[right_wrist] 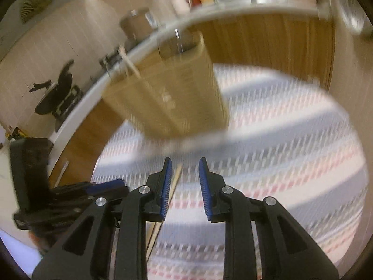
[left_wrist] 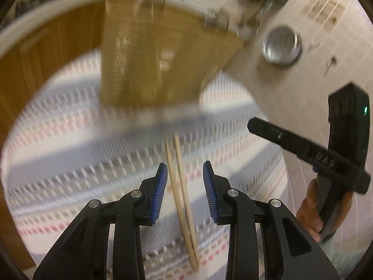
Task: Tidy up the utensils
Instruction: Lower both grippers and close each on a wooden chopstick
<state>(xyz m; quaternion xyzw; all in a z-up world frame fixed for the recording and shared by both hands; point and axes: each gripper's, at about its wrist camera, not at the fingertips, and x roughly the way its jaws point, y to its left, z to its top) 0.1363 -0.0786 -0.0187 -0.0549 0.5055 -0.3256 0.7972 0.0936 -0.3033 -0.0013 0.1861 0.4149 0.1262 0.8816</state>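
Two wooden chopsticks (left_wrist: 180,191) lie side by side on a striped woven mat (left_wrist: 70,163). My left gripper (left_wrist: 184,170) is open and hovers over them, one pad on each side, not touching. A tan perforated utensil holder (left_wrist: 139,70) stands beyond, blurred, with utensil handles sticking out of its top. My right gripper (right_wrist: 184,165) is open and empty above the mat (right_wrist: 279,163); the chopsticks (right_wrist: 173,186) lie just left of its left pad. The holder (right_wrist: 167,93) stands ahead of it. The right gripper's body (left_wrist: 326,158) shows at the right of the left wrist view.
A wooden surface with a white rim (left_wrist: 28,37) curves around the mat. A round metal bowl (left_wrist: 282,45) sits on the pale tiled floor at upper right. The left gripper's body (right_wrist: 58,198) is close at the left of the right wrist view. Both views are motion-blurred.
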